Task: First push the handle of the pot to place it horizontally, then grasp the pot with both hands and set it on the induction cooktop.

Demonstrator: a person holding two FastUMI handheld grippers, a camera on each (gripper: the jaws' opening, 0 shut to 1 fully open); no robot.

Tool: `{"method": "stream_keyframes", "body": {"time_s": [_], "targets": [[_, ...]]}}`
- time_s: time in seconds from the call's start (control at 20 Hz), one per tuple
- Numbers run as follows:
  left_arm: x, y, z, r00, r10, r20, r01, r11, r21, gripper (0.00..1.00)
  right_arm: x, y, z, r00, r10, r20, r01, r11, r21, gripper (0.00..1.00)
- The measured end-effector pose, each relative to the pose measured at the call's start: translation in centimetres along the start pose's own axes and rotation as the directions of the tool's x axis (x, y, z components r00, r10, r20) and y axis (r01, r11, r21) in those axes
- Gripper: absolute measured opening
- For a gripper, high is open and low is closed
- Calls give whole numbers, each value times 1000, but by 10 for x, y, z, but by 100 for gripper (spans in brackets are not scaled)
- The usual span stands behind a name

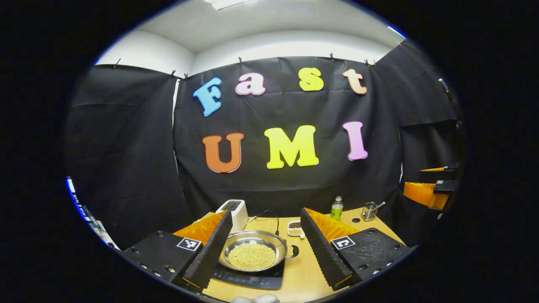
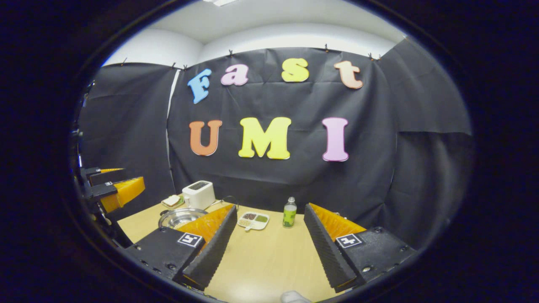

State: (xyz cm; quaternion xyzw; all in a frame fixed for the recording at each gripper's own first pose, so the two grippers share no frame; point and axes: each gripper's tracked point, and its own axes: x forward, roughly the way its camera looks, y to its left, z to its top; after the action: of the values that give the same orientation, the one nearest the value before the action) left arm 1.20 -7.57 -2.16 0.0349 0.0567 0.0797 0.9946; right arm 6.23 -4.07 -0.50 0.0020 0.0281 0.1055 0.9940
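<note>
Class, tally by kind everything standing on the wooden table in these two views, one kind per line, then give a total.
Pot: 1
Cooktop: 1
Toaster: 1
Bottle: 1
Sectioned dish: 1
Glass cup: 1
Small plate: 1
Total: 7

A: How is the light?
B: Bright and even, from a ceiling panel (image 1: 223, 3) overhead. The desk (image 2: 269, 256) shows soft glare and faint shadows.
A: And sharpness?
B: Crisp in the centre; fisheye bending curves and darkens the edges of both views.
</note>
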Motion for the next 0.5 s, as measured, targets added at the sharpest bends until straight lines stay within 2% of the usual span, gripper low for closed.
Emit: {"method": "stream_keyframes", "body": {"time_s": [0.2,0.5], "targets": [[-29,-36,33,999,-8,41,8,1000,-3,96,-33,-47,17,998,-30,55,28,999,26,100],[-49,-68,73,995,-41,92,44,998,-36,96,-64,-102,35,987,-121,103,114,991,67,100]]}}
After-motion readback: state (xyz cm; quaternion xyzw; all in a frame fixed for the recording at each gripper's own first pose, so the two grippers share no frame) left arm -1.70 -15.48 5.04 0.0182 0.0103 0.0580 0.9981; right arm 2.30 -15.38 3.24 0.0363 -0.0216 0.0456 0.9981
